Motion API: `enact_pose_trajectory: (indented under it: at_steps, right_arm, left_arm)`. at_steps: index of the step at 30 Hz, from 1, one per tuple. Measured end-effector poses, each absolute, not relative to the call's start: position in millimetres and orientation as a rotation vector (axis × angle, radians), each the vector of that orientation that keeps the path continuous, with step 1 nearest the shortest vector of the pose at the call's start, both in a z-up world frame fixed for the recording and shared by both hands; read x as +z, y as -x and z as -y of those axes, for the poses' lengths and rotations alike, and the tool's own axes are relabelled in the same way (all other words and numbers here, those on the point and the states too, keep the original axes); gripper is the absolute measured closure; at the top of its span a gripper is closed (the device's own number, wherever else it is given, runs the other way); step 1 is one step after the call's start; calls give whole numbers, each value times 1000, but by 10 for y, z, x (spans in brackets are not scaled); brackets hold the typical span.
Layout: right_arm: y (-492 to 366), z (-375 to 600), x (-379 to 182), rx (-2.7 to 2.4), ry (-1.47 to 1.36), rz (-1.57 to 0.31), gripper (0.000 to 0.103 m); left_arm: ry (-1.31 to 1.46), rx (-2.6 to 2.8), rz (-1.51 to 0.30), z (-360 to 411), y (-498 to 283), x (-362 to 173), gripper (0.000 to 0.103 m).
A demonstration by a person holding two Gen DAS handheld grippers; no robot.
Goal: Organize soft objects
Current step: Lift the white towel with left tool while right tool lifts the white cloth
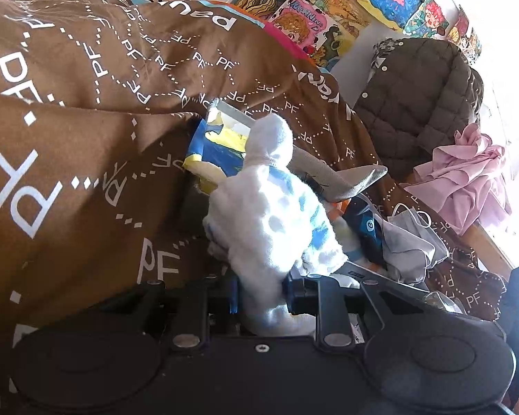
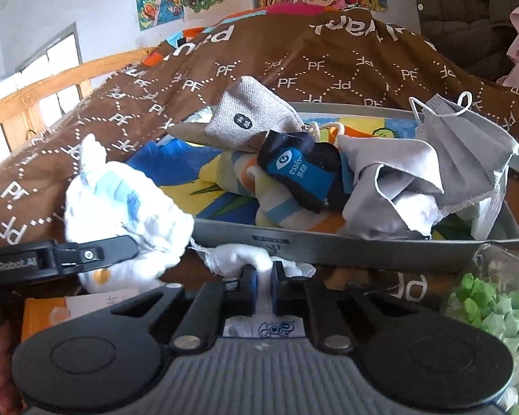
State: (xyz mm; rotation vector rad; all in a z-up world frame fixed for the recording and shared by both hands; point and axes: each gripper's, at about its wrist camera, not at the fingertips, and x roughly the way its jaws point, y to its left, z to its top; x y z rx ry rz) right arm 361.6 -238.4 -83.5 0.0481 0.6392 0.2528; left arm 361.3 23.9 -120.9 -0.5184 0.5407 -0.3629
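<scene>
A white fluffy sock with pale blue stripes (image 1: pixel 273 218) stands up between the fingers of my left gripper (image 1: pixel 262 292), which is shut on it. In the right wrist view the same sock (image 2: pixel 128 200) bulges above the left gripper's black finger (image 2: pixel 97 252). A white tail of that fabric runs to my right gripper (image 2: pixel 263 285), shut on it just in front of the grey tray (image 2: pixel 363 245). In the tray lie a grey pouch (image 2: pixel 249 117), a blue lens cloth (image 2: pixel 294 169), a grey cloth (image 2: pixel 387 180), a face mask (image 2: pixel 467 138) and a striped sock (image 2: pixel 276 204).
A brown printed duvet (image 1: pixel 69 121) is heaped behind and left of the tray. A quilted jacket (image 1: pixel 415 97) and a pink garment (image 1: pixel 467 176) lie at the right. A bag of green paper stars (image 2: pixel 494 307) sits near right, an orange-and-white box (image 2: pixel 58 311) near left, a wooden rail (image 2: pixel 52 79) behind.
</scene>
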Motion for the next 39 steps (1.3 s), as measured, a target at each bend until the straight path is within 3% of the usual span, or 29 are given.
enact_pose_trajectory:
  at_steps: [12,24,39]
  right_arm:
    - [-3407,2432,-490,401,-127,-522,96]
    - [-3450,2972,-38,290,-227,-336,96]
    - [-3961,3547,-262,236,-398,-341,96]
  left_arm:
    - [396,-299,-583,-68,-3573,-735,79]
    - [244,-229,-463,136,-3696,77,79]
    - [146,-233,-478,885,-4432,38,79]
